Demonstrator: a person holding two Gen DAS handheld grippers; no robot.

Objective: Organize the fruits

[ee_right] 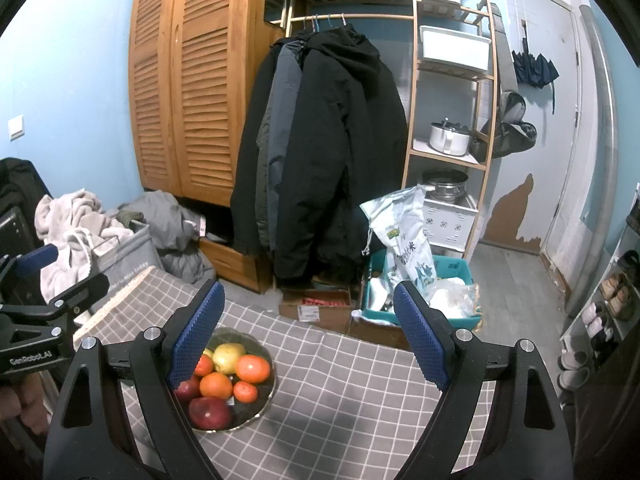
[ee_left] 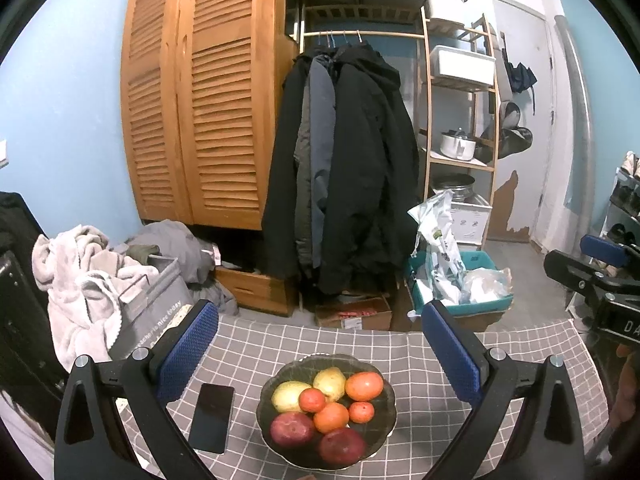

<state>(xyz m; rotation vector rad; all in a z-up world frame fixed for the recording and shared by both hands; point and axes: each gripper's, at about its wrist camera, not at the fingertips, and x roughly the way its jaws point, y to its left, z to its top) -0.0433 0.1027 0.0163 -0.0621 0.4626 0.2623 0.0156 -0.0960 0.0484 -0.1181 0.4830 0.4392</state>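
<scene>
**Gripper hardware, both hands**

Left gripper [ee_left: 320, 344]: black angular arms with triangular cut-outs, silver round screws at the joints, blue dimpled pads [ee_left: 188, 350] on the inner faces. Right gripper [ee_right: 306, 334]: same build, same blue textured pads [ee_right: 420, 340]. White lettering "GenRobot.AI" on the black body seen from the right wrist view.

Both views are evenly lit by cool indoor light and fairly bright. Soft shadows fall on the checked tablecloth [ee_right: 340, 380] below the bowl [ee_left: 384, 420] and under the gripper fingers. Focus is sharp in the middle. The fisheye lens bends the wardrobe [ee_left: 200, 100] and door [ee_right: 560, 120], and black corners ring each frame.
</scene>
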